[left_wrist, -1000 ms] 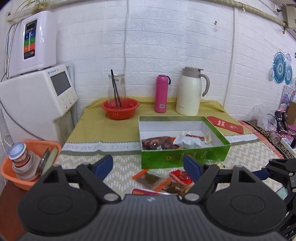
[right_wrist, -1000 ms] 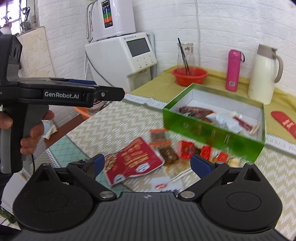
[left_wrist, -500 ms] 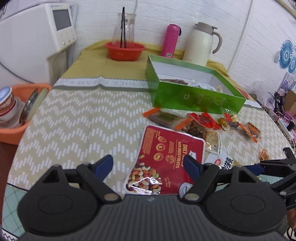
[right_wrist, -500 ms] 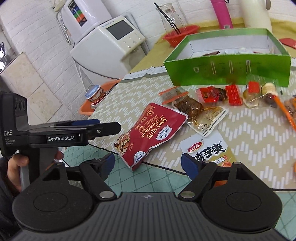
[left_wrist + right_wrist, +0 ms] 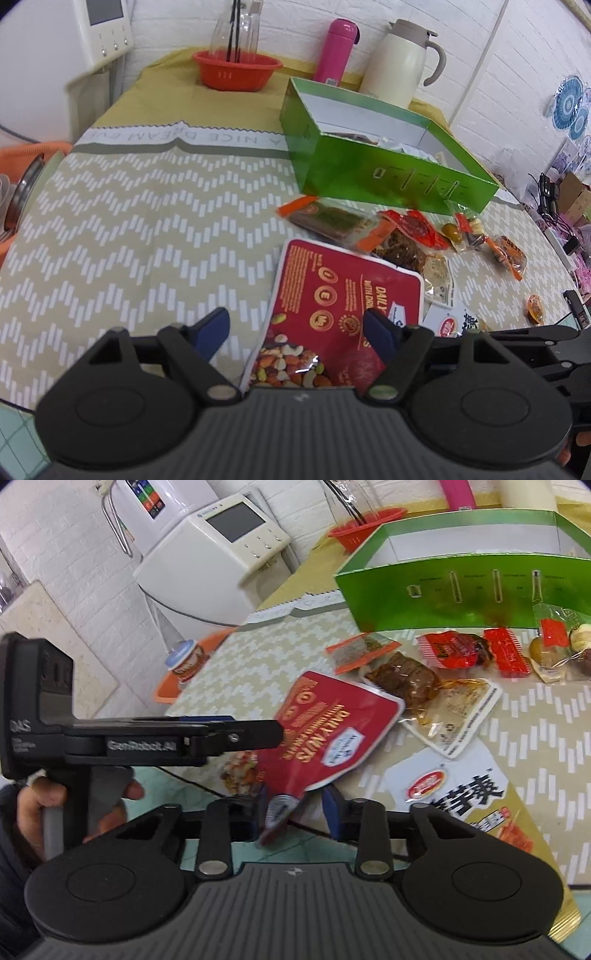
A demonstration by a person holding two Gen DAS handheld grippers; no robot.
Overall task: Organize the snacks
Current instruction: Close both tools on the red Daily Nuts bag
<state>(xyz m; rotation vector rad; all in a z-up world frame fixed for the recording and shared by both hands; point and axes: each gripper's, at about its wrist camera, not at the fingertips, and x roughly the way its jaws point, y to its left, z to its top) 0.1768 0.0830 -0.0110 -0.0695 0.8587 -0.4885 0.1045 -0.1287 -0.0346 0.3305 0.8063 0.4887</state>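
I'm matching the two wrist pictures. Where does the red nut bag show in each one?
Left wrist: nut bag lies low at centre, its near end between the left claw tips.
Right wrist: nut bag at centre, one corner between the closing right claw tips.
Shared landmark: green box beyond the bag.

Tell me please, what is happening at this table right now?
A person is tidying snacks with two handheld grippers. The right gripper is closing around the near corner of the red nut bag. The left gripper hovers open over the same bag. More packets lie loose before the green box.
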